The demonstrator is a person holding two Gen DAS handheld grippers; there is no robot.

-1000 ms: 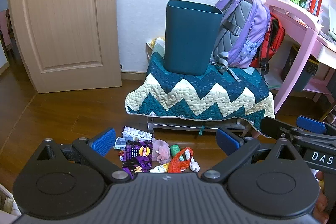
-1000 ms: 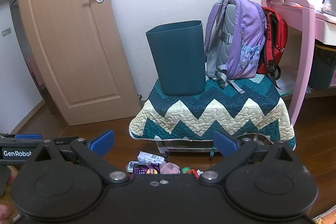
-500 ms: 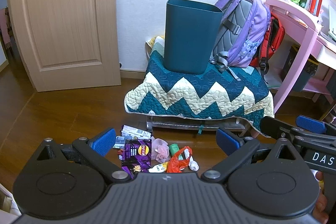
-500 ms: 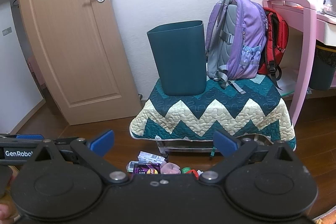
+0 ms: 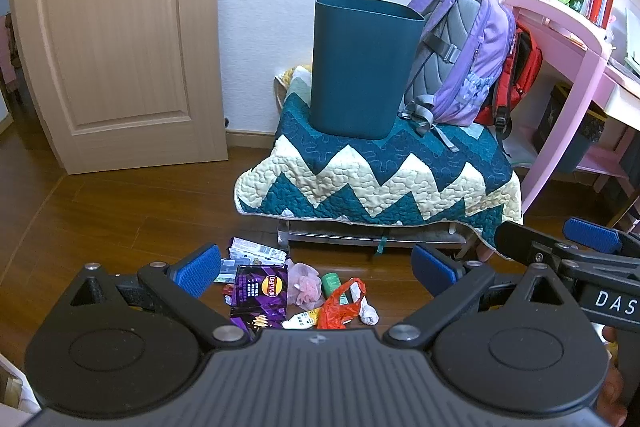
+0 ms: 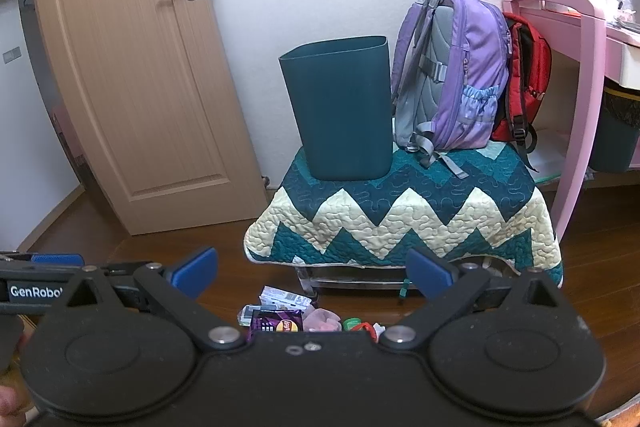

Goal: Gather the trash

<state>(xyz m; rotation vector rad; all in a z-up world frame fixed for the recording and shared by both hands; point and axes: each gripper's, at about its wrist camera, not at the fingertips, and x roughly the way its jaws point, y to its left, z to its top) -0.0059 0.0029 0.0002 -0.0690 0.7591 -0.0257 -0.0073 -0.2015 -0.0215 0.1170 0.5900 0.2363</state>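
A pile of trash lies on the wooden floor before the stool: a purple chip bag (image 5: 262,289), a pink wad (image 5: 306,285), a green cap (image 5: 331,281), a red wrapper (image 5: 340,307) and white wrappers (image 5: 252,251). A dark teal bin (image 5: 360,67) stands on the quilt-covered stool (image 5: 380,179). My left gripper (image 5: 316,269) is open and empty, above the pile. My right gripper (image 6: 312,273) is open and empty, held higher; the chip bag (image 6: 276,323) shows just over its body. It also shows at the right in the left wrist view (image 5: 560,247).
A purple backpack (image 5: 460,55) leans beside the bin, a red bag (image 5: 516,75) behind it. A pink desk (image 5: 568,39) stands at the right, a closed door (image 5: 112,39) at the left. Bare wooden floor (image 5: 120,219) lies left of the pile.
Both grippers have shifted only slightly; the view of the stool and pile has moved a little. Both stay open and empty.
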